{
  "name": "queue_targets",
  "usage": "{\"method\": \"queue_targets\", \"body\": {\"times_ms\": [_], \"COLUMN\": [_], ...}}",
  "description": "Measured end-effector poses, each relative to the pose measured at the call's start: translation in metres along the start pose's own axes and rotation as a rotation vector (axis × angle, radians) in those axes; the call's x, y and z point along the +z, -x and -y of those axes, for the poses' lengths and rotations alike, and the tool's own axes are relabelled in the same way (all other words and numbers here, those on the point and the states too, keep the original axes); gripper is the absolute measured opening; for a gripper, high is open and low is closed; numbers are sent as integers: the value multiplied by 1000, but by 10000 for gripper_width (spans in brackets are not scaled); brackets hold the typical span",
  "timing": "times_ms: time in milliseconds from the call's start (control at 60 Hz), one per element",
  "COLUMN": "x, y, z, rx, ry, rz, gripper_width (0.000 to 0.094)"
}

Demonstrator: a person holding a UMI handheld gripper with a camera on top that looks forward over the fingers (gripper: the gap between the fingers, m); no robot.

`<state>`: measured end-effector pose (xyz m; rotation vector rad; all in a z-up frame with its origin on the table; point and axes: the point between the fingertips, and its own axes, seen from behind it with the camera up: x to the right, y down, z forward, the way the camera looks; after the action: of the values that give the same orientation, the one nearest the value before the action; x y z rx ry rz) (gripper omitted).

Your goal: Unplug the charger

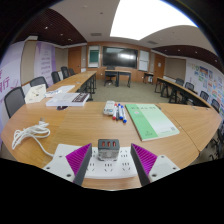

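A grey charger block (108, 148) with orange USB ports on its near face stands plugged into a white power strip (111, 163) on the wooden table (90, 125). My gripper (112, 160) is open. Its purple pads (79, 157) stand at either side of the strip, with the charger between the fingers and a gap at each side. A white cable (32, 133) lies coiled on the table to the left of the fingers.
A green sheet (150, 121) lies beyond the right finger, with pens (118, 112) and a small box (109, 107) near it. A laptop (66, 98) sits farther left. Chairs (14, 100) and more tables fill the room behind.
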<state>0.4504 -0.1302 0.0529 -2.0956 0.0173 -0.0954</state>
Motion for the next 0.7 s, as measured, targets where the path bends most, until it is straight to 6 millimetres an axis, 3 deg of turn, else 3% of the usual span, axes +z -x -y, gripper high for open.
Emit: {"method": "queue_targets", "body": {"times_ms": [150, 433, 567, 617, 683, 700], "x": [27, 28, 27, 6, -50, -55], "y": [10, 11, 9, 5, -8, -6], "z": [-6, -4, -2, 50, 155, 170], "rx": [15, 38, 35, 34, -21, -26], "ry": [22, 36, 80, -48, -260, -288], "rz": [55, 42, 22, 4, -25, -30], "gripper_width": [387, 221, 204, 203, 202, 202]}}
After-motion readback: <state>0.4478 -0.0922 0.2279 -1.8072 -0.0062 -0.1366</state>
